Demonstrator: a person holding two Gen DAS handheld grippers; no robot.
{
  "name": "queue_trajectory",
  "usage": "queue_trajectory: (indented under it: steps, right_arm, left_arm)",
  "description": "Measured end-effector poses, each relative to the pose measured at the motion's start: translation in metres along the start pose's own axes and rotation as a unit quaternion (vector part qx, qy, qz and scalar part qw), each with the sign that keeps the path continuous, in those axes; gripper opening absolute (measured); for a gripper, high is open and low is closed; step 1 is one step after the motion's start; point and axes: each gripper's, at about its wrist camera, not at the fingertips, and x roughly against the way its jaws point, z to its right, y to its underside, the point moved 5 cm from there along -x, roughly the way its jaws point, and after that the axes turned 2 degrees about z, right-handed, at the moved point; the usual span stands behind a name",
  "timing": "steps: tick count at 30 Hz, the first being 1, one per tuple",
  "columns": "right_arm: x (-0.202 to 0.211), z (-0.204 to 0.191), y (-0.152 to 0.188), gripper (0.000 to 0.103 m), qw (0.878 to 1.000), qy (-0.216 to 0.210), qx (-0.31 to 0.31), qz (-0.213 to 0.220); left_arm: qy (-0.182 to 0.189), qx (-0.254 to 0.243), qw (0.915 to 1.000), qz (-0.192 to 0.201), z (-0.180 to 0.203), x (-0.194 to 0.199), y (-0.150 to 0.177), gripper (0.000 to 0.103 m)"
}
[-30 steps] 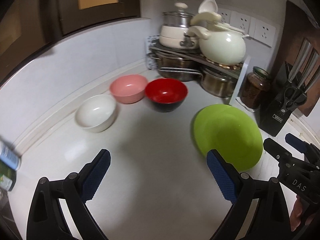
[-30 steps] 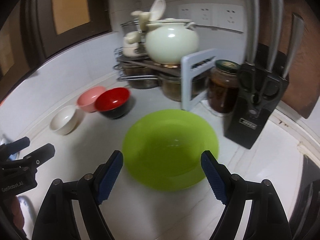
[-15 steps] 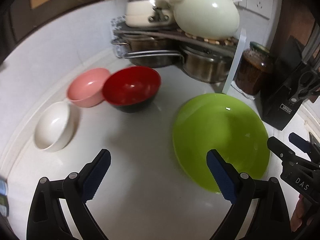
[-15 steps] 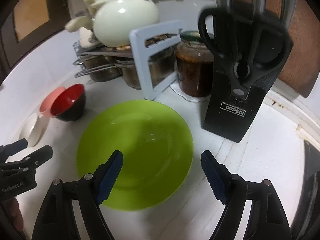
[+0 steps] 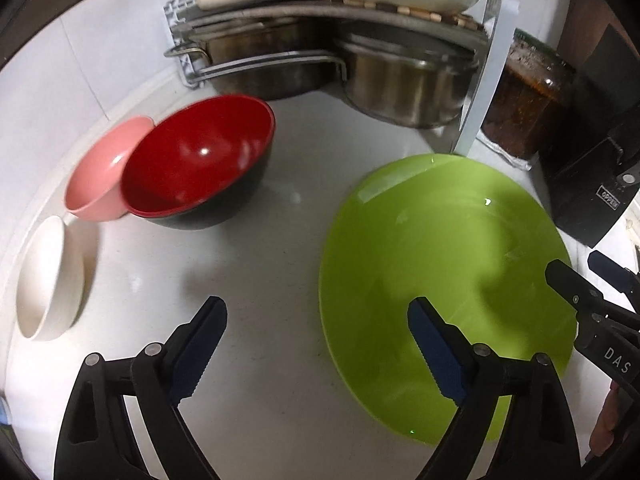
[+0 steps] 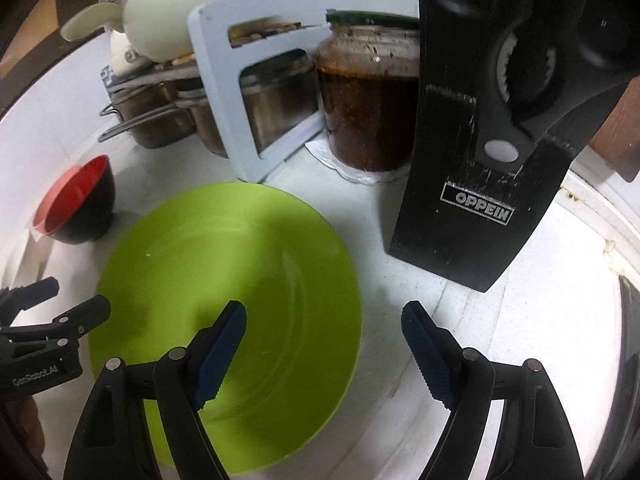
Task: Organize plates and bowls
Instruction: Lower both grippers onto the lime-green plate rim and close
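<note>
Both grippers, left (image 5: pixel 316 344) and right (image 6: pixel 322 350), are spread and empty. The plate (image 6: pixel 224 320) lies flat on the counter (image 5: pixel 260 280) near the knife block (image 6: pixel 472 184). Its rim should be straddled squarely before closing.

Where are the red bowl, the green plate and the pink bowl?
red bowl (image 5: pixel 196 160): left wrist view, on its inside.
green plate (image 6: pixel 224 264): right wrist view, on its middle.
pink bowl (image 5: pixel 100 176): left wrist view, on its inside.

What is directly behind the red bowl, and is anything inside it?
The red bowl is empty inside. Behind it stands a pink bowl, partly covered by it; whether they touch, and the pink bowl's covered inside, cannot be seen.
</note>
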Motion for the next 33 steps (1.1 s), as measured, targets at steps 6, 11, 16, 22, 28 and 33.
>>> queue_trajectory:
  steps: [6,11,16,22,28,33]
  right_arm:
    - [-0.015,0.005,-0.001,0.079,1.000,0.006,-0.003,-0.008]
    - [-0.023,0.006,-0.001,0.070,1.000,0.003,-0.009,-0.015]
    - [-0.026,0.007,0.000,0.063,1.000,-0.001,-0.014,-0.020]
    - [-0.026,0.007,0.002,0.055,1.000,-0.007,-0.016,-0.025]
    - [-0.027,0.005,0.002,0.046,0.999,-0.018,-0.016,-0.027]
    - [-0.028,0.001,0.000,0.042,0.999,-0.018,-0.011,-0.033]
  left_arm:
    - [0.003,-0.002,0.9999,-0.011,0.003,-0.016,-0.002,0.085]
    - [0.008,-0.001,0.9999,-0.012,0.003,-0.023,-0.007,0.083]
    - [0.009,-0.005,0.9999,-0.012,0.005,-0.027,-0.010,0.078]
    - [0.014,-0.009,0.9997,-0.015,0.008,-0.030,-0.011,0.068]
    - [0.032,-0.002,0.9993,-0.018,0.011,-0.030,-0.012,0.059]
    - [0.058,0.003,0.9980,-0.024,0.013,-0.032,-0.013,0.045]
